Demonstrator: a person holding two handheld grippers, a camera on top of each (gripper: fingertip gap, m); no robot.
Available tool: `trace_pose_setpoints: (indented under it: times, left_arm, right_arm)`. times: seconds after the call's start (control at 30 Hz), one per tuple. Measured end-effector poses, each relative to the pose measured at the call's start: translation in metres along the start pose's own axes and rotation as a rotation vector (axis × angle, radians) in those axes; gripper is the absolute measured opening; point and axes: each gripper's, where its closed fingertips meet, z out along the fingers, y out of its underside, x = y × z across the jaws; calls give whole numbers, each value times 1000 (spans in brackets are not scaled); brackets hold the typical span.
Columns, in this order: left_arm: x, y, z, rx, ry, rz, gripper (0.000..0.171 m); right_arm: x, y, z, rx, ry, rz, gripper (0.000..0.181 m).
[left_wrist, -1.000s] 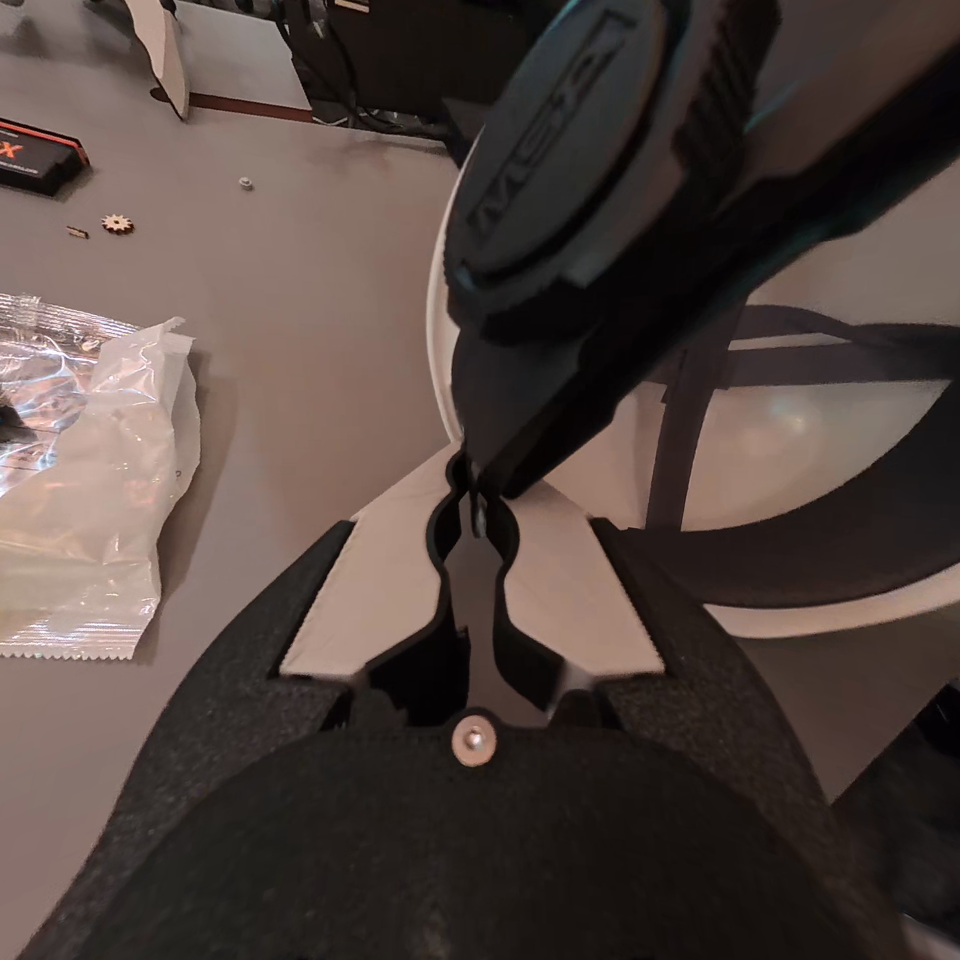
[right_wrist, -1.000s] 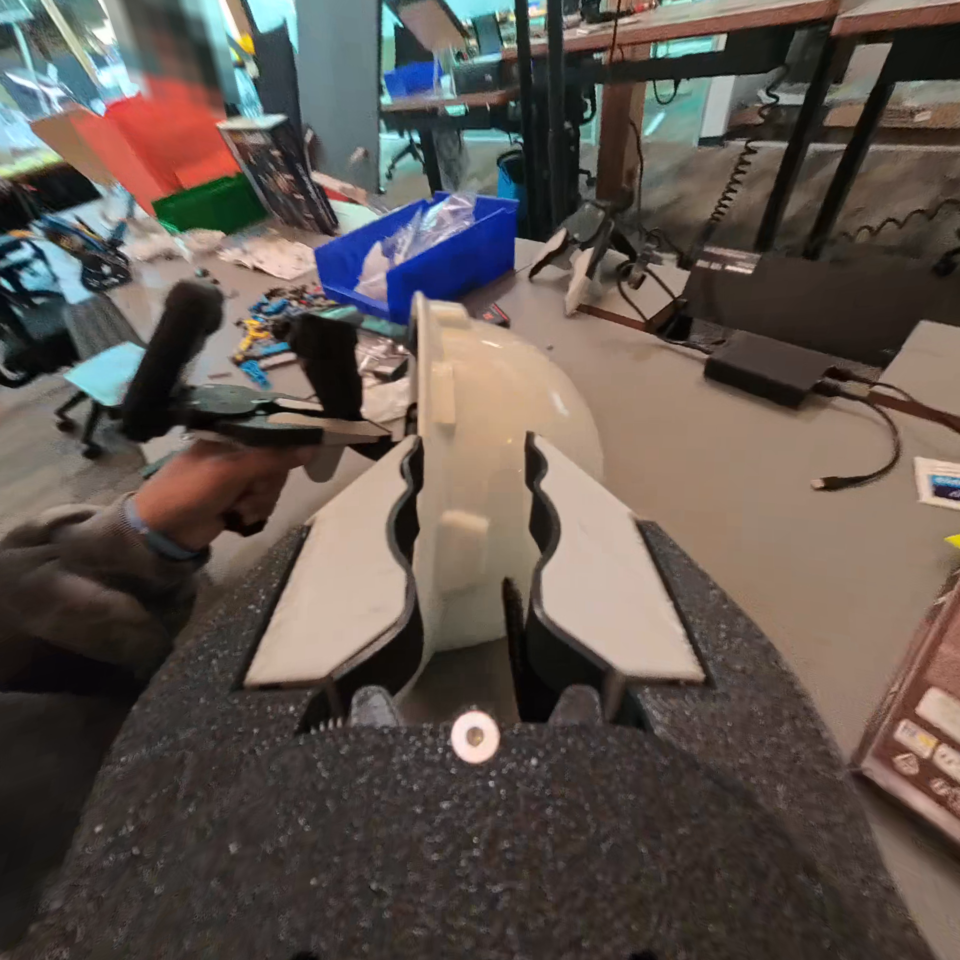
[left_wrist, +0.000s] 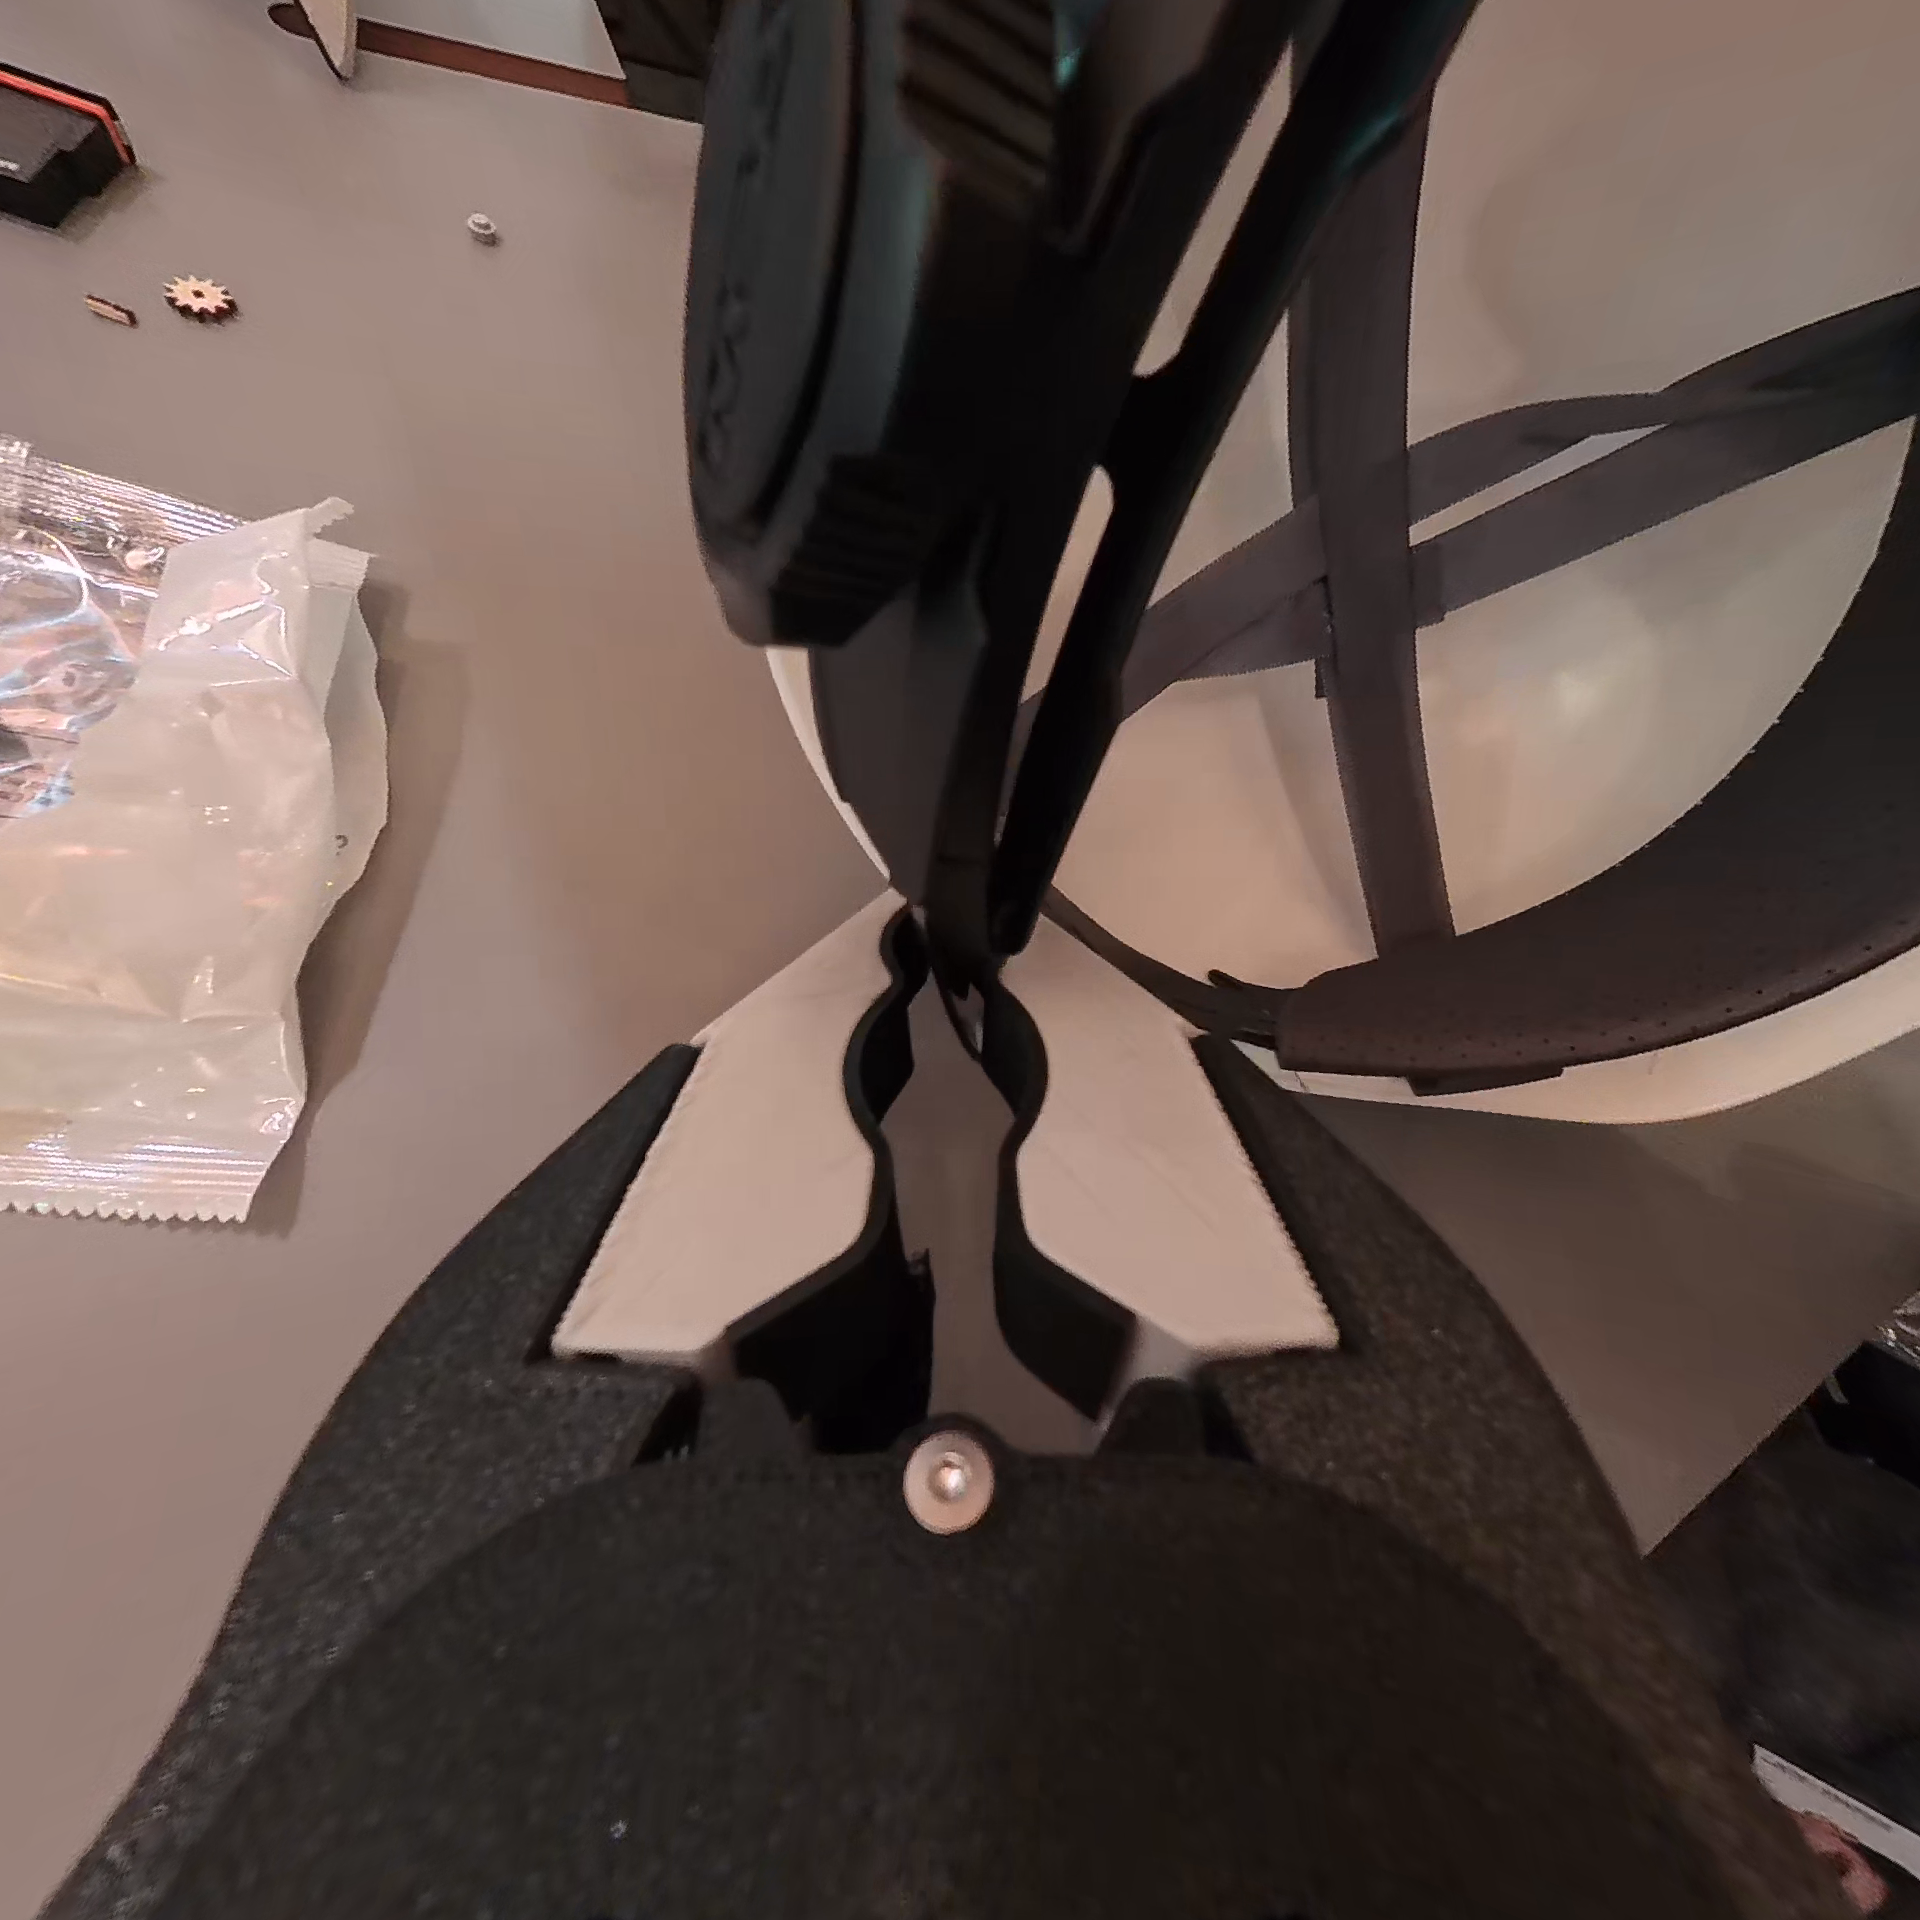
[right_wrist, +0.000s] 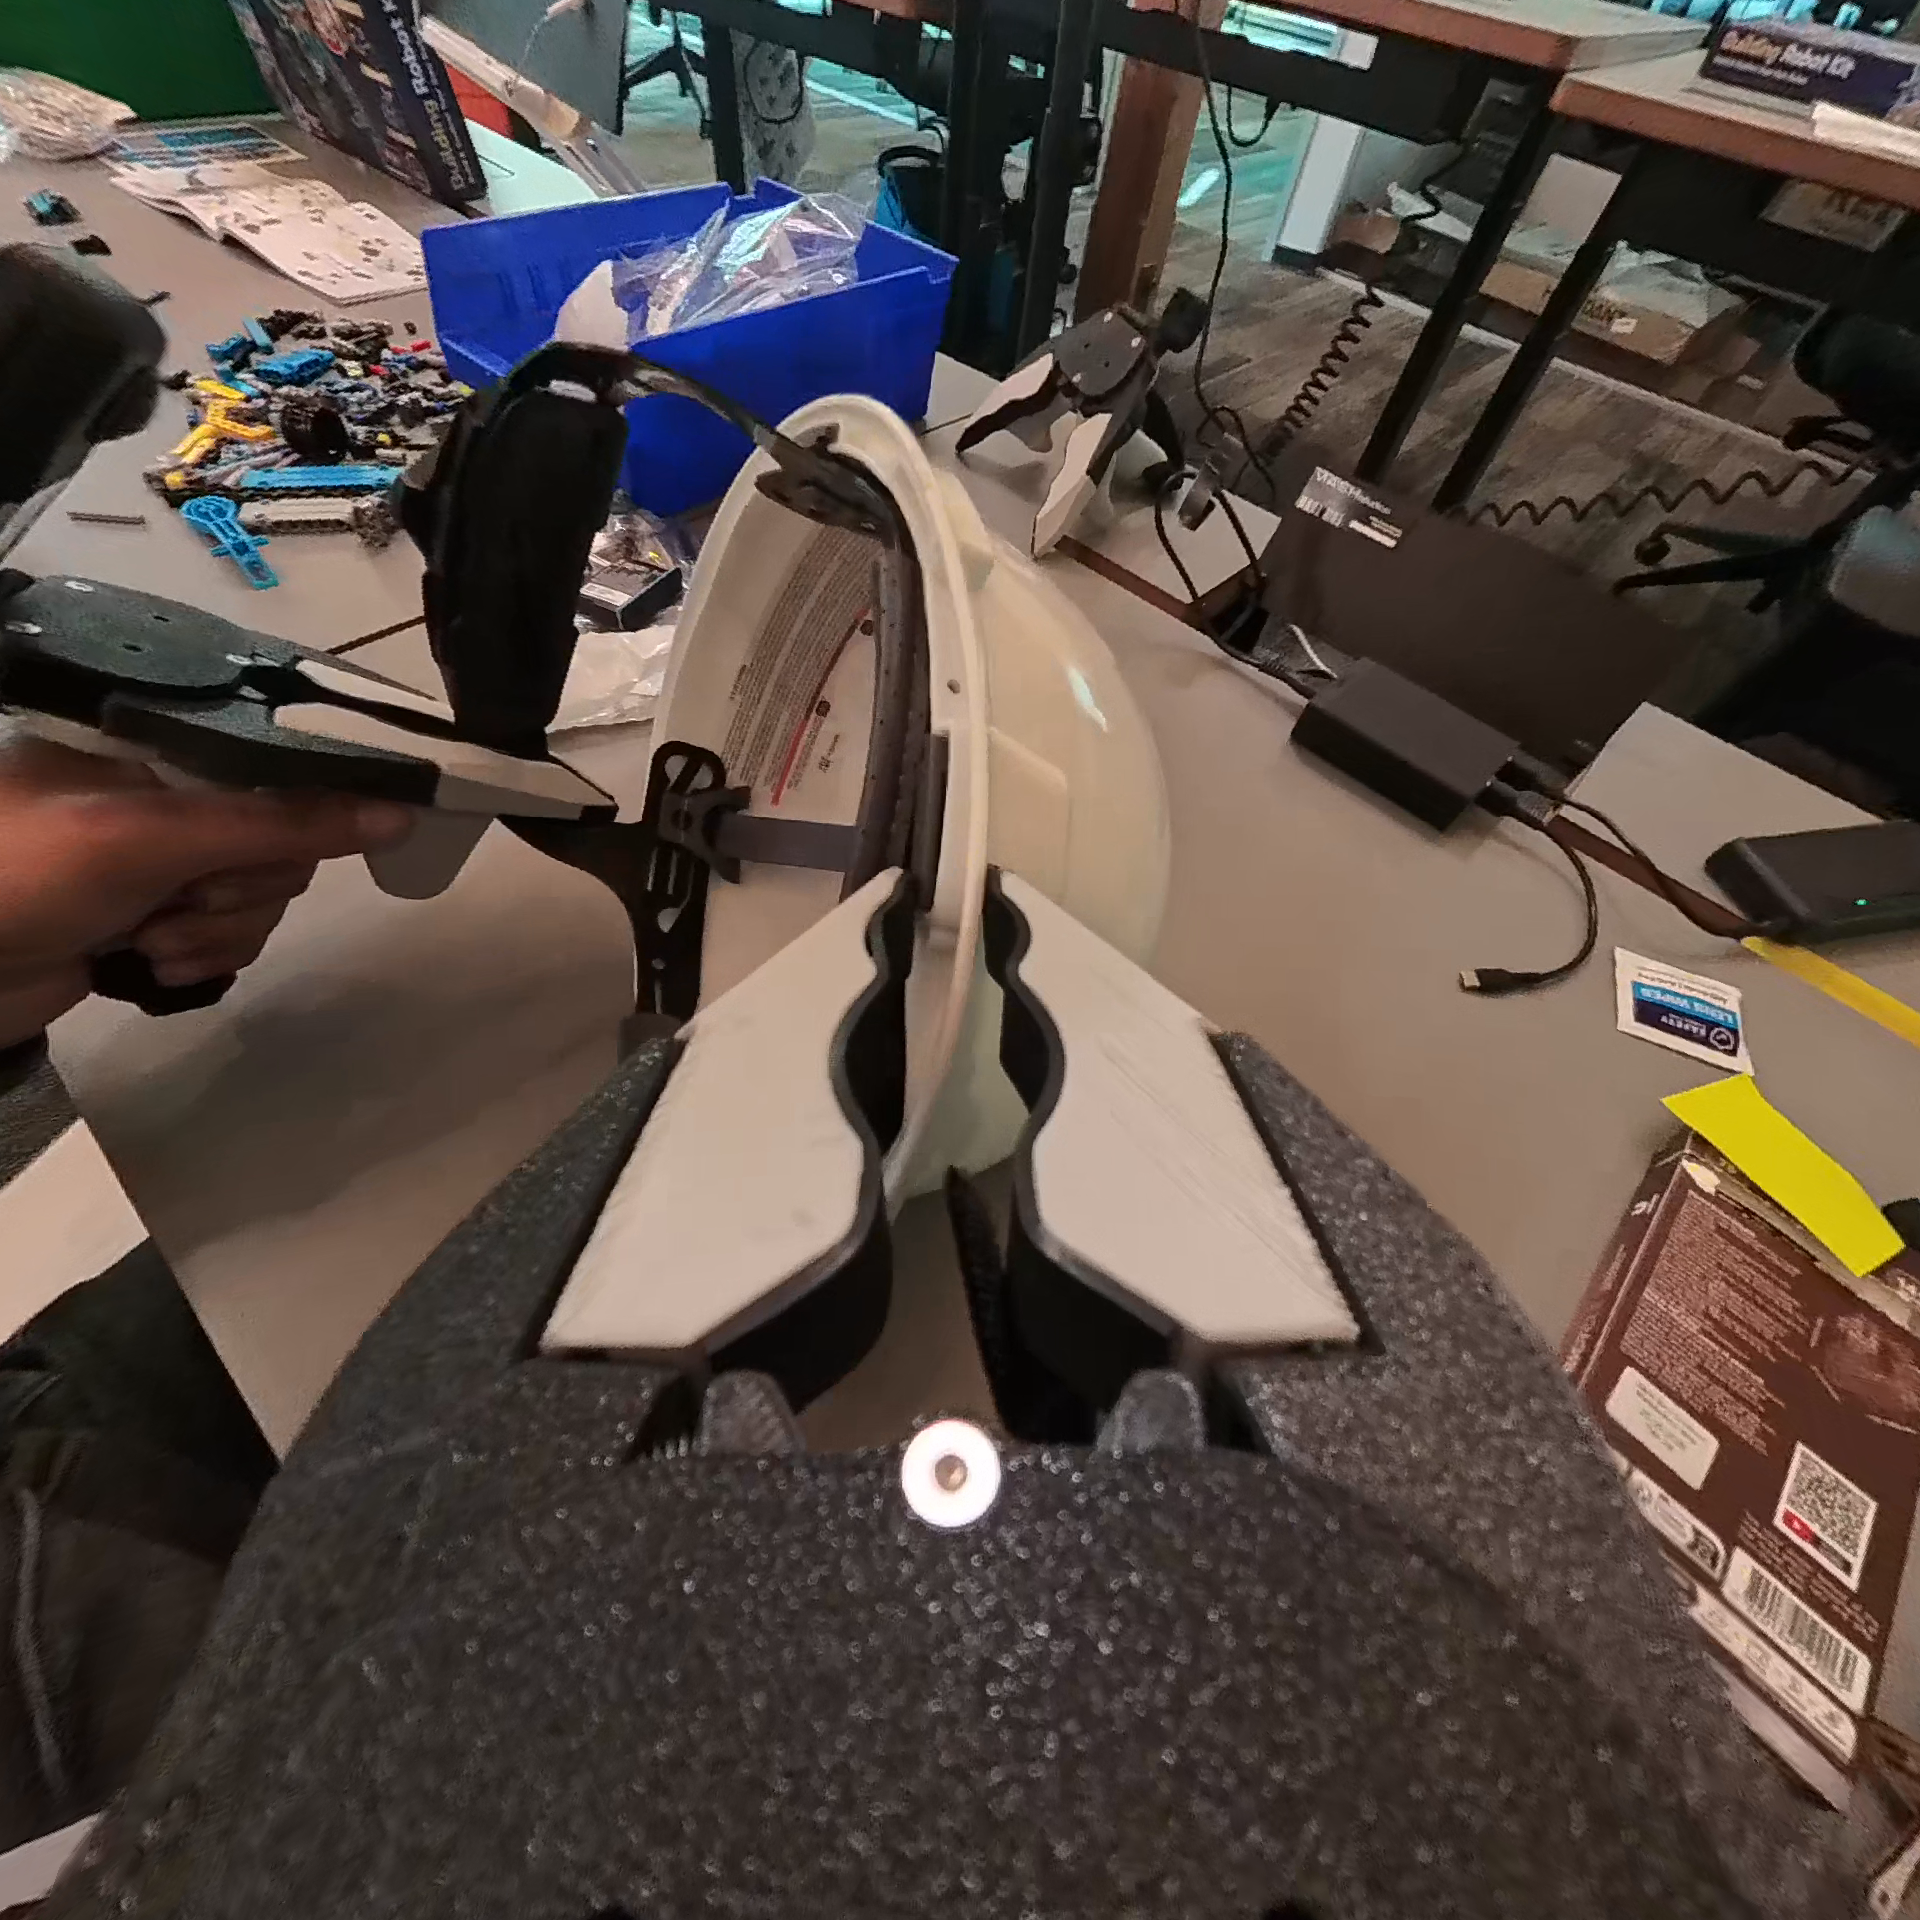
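Note:
A white hard hat stands on its edge on the grey table. My right gripper is shut on its brim. My left gripper is shut on the thin end of the black plastic headband of the hat's inner harness. The band's round ratchet knob hangs just above my fingertips. Grey webbing straps cross inside the shell. In the right wrist view the left gripper, in a person's hand, holds the band out to the left of the shell, with the knob above it.
A blue bin of plastic bags and a pile of building parts lie behind the hat. A spare gripper, a black power brick with cables and a brown box are to the right. A plastic bag lies left. Spacing between my two grippers at the tips: around 20 cm.
The hat has turned so that its open inside faces the left gripper. The headband and knob now stand more upright and farther out of the shell. Both grippers keep their holds.

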Motion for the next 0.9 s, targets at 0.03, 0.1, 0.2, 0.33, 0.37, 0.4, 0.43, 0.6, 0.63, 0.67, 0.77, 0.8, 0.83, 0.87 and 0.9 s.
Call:
trace_pose_setpoints:
  times: [0.03, 0.1, 0.2, 0.33, 0.37, 0.4, 0.43, 0.6, 0.63, 0.67, 0.77, 0.8, 0.83, 0.87, 0.9]
  left_arm:
    - [1, -1, 0, 3, 5, -3, 5]
    - [2, -2, 0, 7, 8, 0, 5]
    - [0, -3, 1, 12, -4, 1, 5]
    - [0, -1, 1, 21, 10, -22, 7]
    - [0, -1, 0, 22, 11, -19, 7]
    - [1, 0, 0, 22, 9, -14, 7]
    - [1, 0, -1, 22, 8, -5, 7]
    - [5, 5, -9, 14, 9, 10, 24]
    - [6, 8, -12, 13, 20, 6, 28]
    - [8, 9, -16, 20, 36, 3, 30]
    - [11, 12, -28, 32, 59, 0, 40]
    - [12, 13, -32, 33, 64, 6, 45]
    - [15, 12, -38, 37, 71, 13, 50]
    - [17, 7, -45, 53, 80, 22, 52]
    - [20, -2, -54, 85, 96, 34, 53]
  right_arm:
    - [3, 1, 0, -5, 15, 5, 12]
    - [6, 3, 0, 4, 32, 44, 11]
    - [5, 4, 0, 24, 40, 54, 11]
    - [5, 5, -1, 26, 33, 73, 11]
    - [5, 4, 0, 32, 32, 81, 11]
    - [6, 4, 0, 40, 29, 87, 11]
    - [6, 4, 1, 46, 24, 86, 11]
    - [6, 10, -5, 53, -3, 33, 12]
    - [6, 12, -6, 54, -4, 23, 12]
    - [6, 14, -8, 53, -5, 25, 12]
    - [9, 20, -12, 56, -10, 68, 12]
    - [10, 22, -13, 57, -8, 64, 12]
    - [11, 23, -14, 57, -8, 55, 12]
    - [11, 24, -14, 59, -12, 44, 12]
    - [11, 24, -15, 59, -12, 36, 12]
